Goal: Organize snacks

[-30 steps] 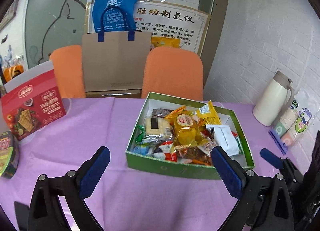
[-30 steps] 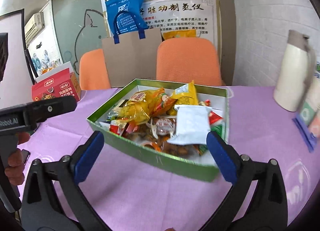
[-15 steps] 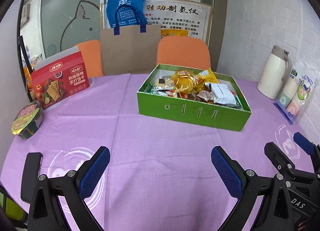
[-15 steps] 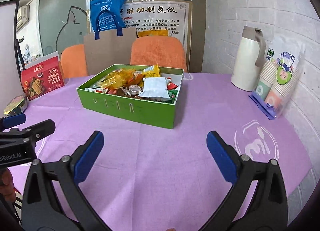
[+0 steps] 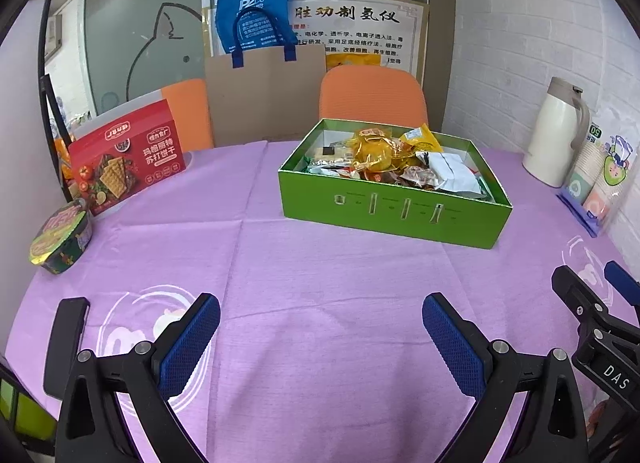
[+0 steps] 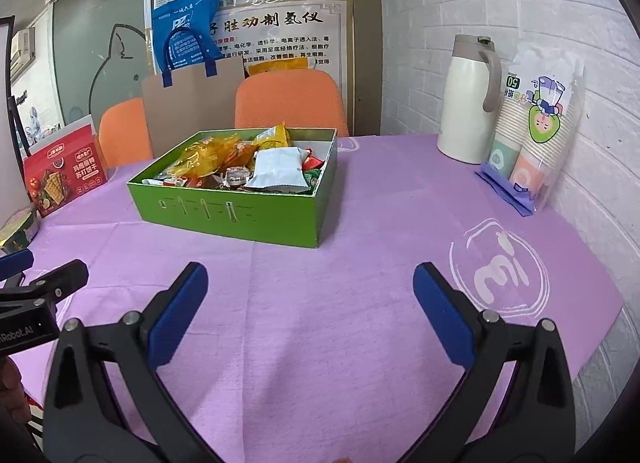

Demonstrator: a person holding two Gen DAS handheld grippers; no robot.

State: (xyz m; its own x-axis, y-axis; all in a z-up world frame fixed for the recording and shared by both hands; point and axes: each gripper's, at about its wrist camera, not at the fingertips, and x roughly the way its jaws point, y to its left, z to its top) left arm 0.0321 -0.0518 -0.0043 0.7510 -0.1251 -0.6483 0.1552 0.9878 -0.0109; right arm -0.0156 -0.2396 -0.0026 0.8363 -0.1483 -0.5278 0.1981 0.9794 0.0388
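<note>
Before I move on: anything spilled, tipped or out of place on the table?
Nothing spilled. The snacks sit piled inside the green box, some poking above its rim. The red cracker box and instant noodle bowl remain outside it, at the table's left edge.

We hold our left gripper (image 5: pixel 321 333) and right gripper (image 6: pixel 310 295) side by side. Both stand wide apart, gripping nothing.
</note>
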